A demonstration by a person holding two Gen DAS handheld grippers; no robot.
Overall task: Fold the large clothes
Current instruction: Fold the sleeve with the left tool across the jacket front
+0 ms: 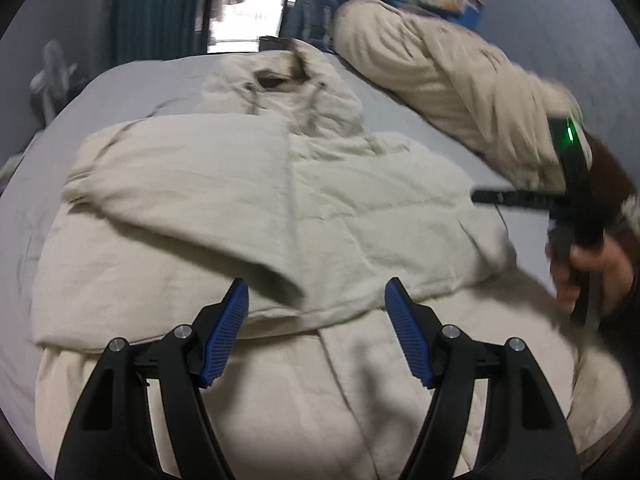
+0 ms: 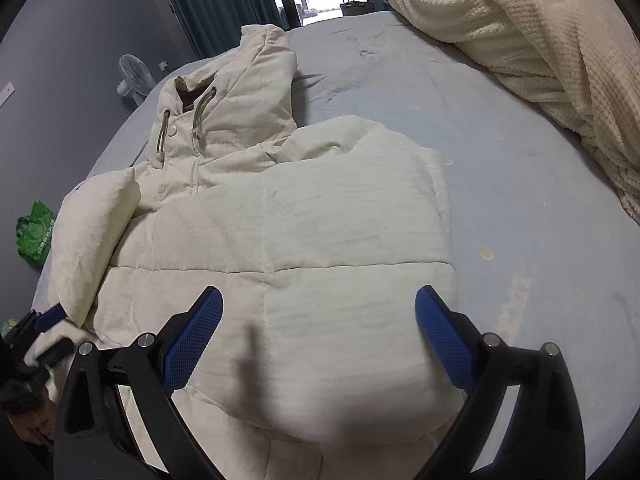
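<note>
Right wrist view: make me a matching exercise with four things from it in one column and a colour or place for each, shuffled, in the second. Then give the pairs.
Things
1. jacket
2. blanket
3. fan
4. plastic bag

Descriptions
A. bright green, on the floor left of the bed
B. cream, spread out on the bed, hood at the far end
C. white, standing on the floor by the grey wall
D. cream and fluffy, bunched up at the far right of the bed

Pairs: 1-B, 2-D, 3-C, 4-A
</note>
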